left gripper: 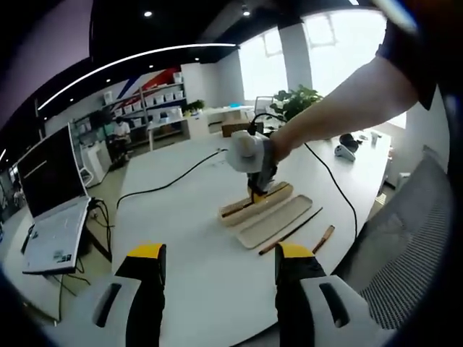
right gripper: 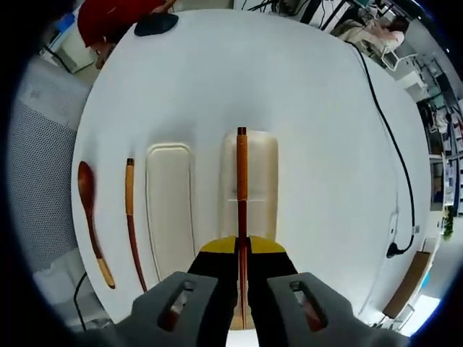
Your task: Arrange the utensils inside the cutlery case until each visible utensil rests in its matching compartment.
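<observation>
Round white table [right gripper: 304,108], plain, unpatterned. Pale beige open cutlery case tray [right gripper: 262,170] and matching beige case lid [right gripper: 168,210], both uniform cream. Reddish-brown wooden chopstick [right gripper: 241,181] with lighter orange upper section. Second slender chopstick [right gripper: 130,217], orange-tan at top, dark red-brown below. Dark red-brown wooden spoon [right gripper: 90,210] with pale tan handle tip. Right gripper [right gripper: 241,285]: grey body, black jaws, yellow tips. Left gripper [left gripper: 221,275]: same grey, black and yellow. Black cable [right gripper: 394,144] across the white surface. Grey mesh chair back [left gripper: 416,246], fine grid pattern. Silver-grey laptop [left gripper: 51,217] with black screen.
</observation>
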Demonstrator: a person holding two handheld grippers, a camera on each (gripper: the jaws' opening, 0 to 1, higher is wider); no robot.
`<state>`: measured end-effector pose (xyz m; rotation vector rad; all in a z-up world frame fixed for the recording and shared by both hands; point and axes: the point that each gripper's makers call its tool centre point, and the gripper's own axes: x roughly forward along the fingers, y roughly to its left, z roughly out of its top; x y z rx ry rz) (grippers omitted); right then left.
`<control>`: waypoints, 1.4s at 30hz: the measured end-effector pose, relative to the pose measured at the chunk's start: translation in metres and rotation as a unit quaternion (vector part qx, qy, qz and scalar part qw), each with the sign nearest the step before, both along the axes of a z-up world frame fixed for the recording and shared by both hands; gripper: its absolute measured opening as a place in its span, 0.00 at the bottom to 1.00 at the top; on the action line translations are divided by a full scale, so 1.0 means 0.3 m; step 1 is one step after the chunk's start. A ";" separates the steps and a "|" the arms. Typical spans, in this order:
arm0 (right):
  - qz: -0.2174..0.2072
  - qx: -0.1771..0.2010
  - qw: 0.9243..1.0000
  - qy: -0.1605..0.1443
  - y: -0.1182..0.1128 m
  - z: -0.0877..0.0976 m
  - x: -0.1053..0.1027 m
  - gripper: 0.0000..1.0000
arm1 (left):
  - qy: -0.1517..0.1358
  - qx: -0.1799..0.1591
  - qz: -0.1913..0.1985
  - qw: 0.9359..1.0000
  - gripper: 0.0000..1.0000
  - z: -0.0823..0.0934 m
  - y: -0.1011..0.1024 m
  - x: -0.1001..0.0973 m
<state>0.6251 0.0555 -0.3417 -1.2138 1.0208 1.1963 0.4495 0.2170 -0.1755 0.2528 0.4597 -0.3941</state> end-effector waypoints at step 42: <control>-0.048 0.078 0.996 -0.011 0.006 0.049 -0.011 0.07 | 0.007 0.002 0.000 1.000 0.63 -0.011 0.008 -0.001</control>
